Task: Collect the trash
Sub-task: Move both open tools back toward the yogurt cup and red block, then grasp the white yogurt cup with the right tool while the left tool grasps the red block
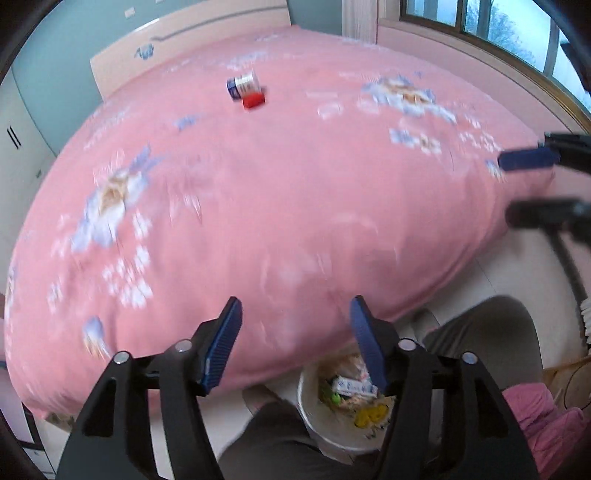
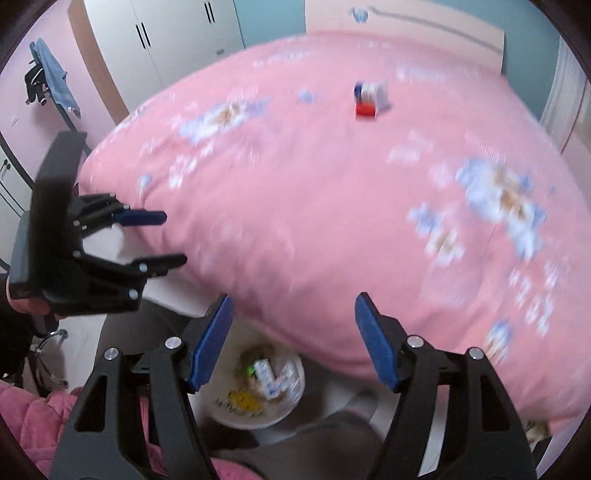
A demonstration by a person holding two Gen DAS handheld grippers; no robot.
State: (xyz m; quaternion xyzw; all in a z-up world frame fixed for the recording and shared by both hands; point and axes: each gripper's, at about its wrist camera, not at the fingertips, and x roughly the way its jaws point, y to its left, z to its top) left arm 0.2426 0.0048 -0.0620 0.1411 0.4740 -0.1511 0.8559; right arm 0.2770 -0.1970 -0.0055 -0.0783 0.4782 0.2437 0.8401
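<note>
Two pieces of trash lie on the pink bedspread (image 1: 295, 192), far up near the headboard (image 1: 192, 33): a blue-and-white carton (image 1: 242, 84) and a small red box (image 1: 254, 100), touching each other, the red one just in front. One white bin (image 1: 314, 417) stands on the floor at the foot of the bed, between the person's two gray-trousered knees (image 1: 273, 435), and holds several wrappers and cartons too blurred to count. The bedspread between the bin and the two items is bare, and its near edge curves down just above the bin's rim. Along the left side of the room stands a white wardrobe (image 2: 162, 40); a window (image 1: 491, 26) runs along the right. The left gripper (image 1: 295, 347) hangs over the bed's near edge, tilted downward, its two blue-padded fingers spread with nothing between them. The right gripper (image 2: 293, 341) hangs level with it at its right, likewise tilted down above the bin, fingers spread and empty.
</note>
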